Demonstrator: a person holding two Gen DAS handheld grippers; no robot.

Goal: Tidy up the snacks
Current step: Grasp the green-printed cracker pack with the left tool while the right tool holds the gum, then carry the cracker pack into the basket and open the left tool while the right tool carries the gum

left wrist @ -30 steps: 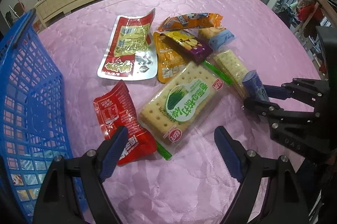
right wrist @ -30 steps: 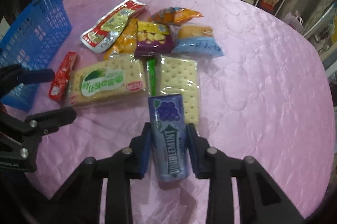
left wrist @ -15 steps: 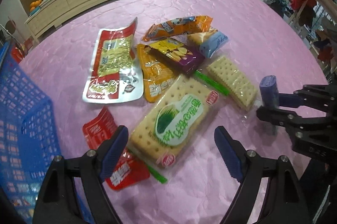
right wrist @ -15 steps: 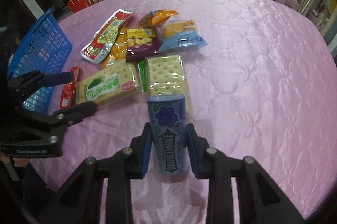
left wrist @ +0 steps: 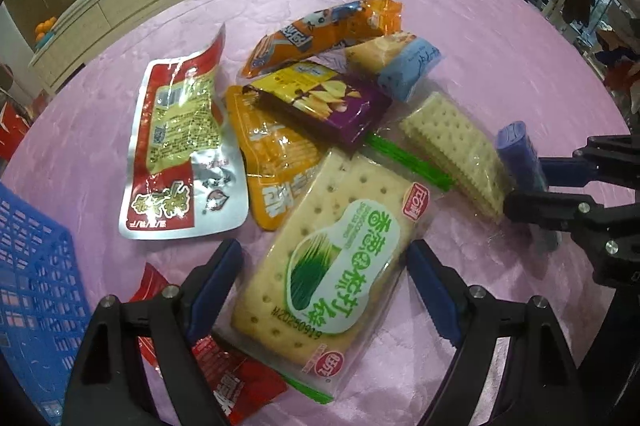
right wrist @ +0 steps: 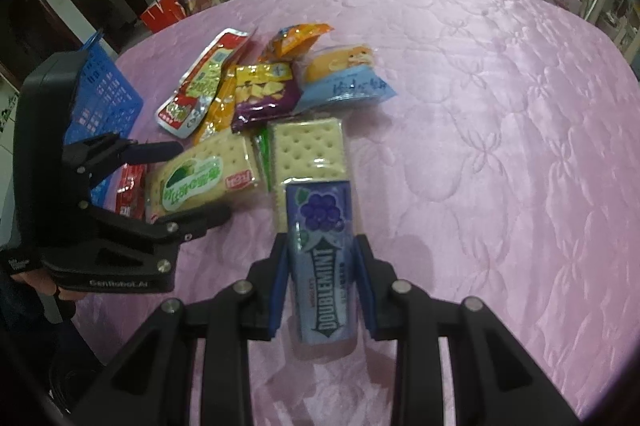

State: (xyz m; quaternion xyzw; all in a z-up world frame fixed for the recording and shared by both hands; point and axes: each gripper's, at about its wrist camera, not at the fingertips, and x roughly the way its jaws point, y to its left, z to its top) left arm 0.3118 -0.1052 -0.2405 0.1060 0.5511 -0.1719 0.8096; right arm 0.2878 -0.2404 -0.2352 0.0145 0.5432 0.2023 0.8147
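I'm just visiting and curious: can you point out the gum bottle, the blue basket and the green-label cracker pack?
gum bottle [right wrist: 325, 266]: right wrist view, on its Doublemint label.
blue basket [left wrist: 36, 278]: left wrist view, on its lattice side wall.
green-label cracker pack [left wrist: 340, 266]: left wrist view, on the green and white label.

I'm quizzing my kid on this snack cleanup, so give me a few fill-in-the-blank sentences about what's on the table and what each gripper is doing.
1. The right gripper is shut on a purple ____ of Doublemint gum.
2. The open left gripper straddles the cracker pack with the ____ label.
3. The basket at the left edge of the table is ____ in colour.
4. The tablecloth is ____.

Missing words: bottle; green; blue; pink
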